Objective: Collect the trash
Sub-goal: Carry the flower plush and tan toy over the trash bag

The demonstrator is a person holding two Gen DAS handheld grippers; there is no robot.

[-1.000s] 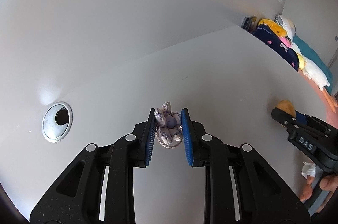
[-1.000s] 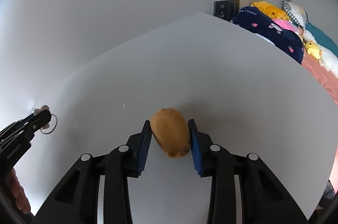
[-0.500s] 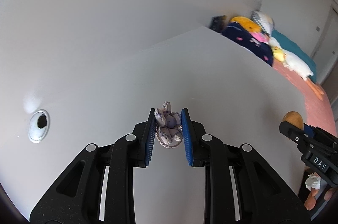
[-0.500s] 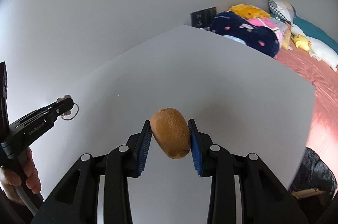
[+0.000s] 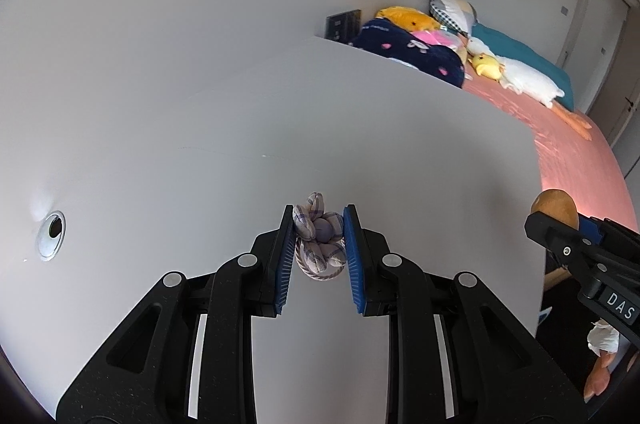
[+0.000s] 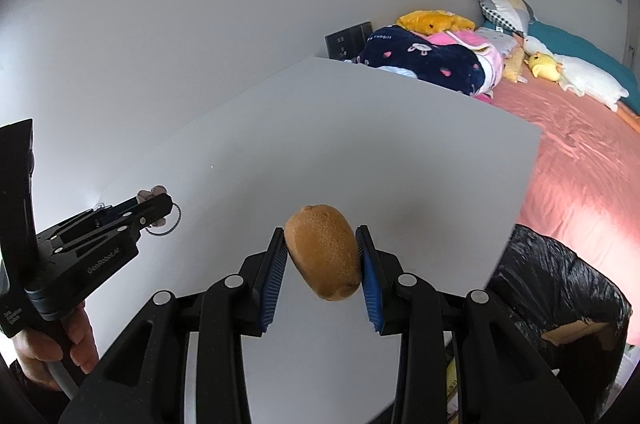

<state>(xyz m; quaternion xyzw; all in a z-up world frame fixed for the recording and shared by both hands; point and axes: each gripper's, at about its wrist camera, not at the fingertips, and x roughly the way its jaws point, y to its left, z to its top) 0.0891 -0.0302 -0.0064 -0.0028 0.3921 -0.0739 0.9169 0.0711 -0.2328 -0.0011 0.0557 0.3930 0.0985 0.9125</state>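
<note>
My left gripper [image 5: 318,244] is shut on a small knotted cloth bundle [image 5: 320,240], pale plaid with a purple bead and a cord loop, held above the white desk [image 5: 360,143]. In the right wrist view my right gripper [image 6: 322,256] is shut on a brown kiwi [image 6: 324,252], also lifted off the desk. The left gripper [image 6: 154,205] shows at that view's left with the bundle at its tips. The right gripper with the kiwi [image 5: 556,207] appears at the left wrist view's right edge. A bin lined with a black bag [image 6: 560,288] stands past the desk's right corner.
A round cable grommet [image 5: 51,236] sits in the desk at the left. Beyond the desk's far edge is a bed with a pink sheet [image 6: 580,163], plush toys and pillows [image 6: 432,59]. A person's hand [image 6: 48,340] holds the left gripper's handle.
Both grippers have risen and swung to the right with their loads held. The desk's right corner, the bed and the black-bagged bin have come into view.
</note>
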